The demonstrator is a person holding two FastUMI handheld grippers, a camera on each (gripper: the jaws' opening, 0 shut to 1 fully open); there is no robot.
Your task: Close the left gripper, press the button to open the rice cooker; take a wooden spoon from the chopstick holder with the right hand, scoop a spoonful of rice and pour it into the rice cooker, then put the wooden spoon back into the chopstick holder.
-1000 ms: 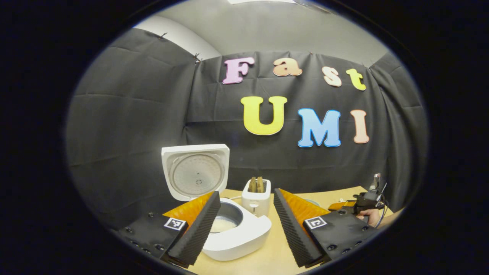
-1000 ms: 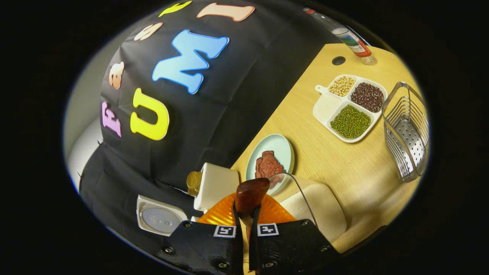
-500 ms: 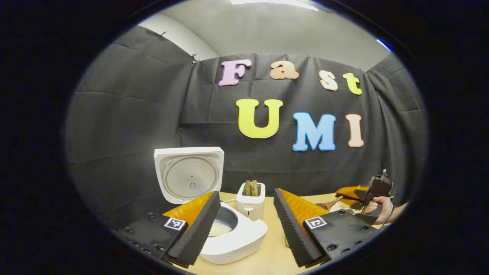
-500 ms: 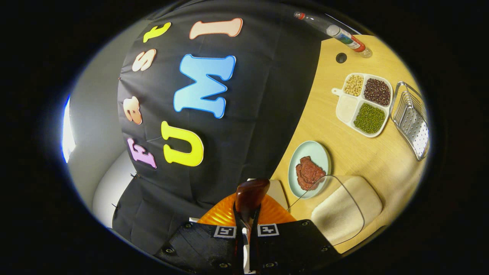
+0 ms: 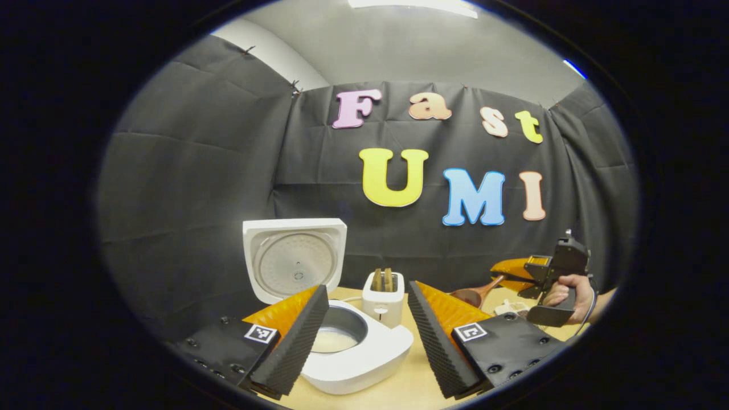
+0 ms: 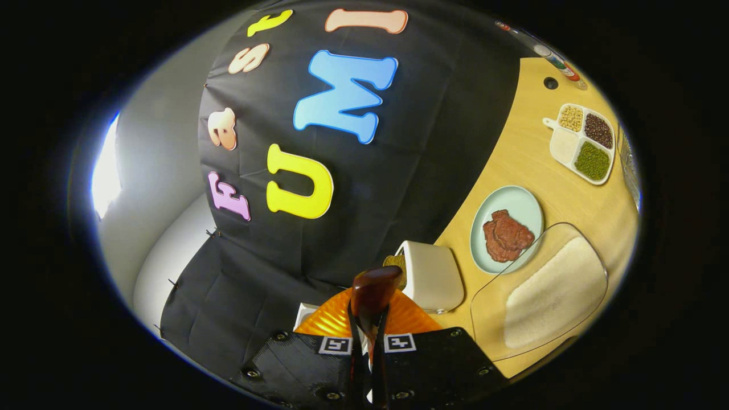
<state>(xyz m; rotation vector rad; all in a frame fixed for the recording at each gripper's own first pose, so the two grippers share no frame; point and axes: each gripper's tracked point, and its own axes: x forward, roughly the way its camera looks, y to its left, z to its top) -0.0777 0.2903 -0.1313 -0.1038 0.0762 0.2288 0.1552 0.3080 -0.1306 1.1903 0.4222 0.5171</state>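
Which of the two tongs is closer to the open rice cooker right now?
Left. The left tongs hang open right over the rice cooker; the right tongs, gripping the wooden spoon, are off to the side past the toaster.

Even overhead light, sharp focus (edges bow strongly), bright glare at left.

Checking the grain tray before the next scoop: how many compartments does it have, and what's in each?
4 in the tray: pale beans far left, dark beans far right, green beans near right, a white fill near left.
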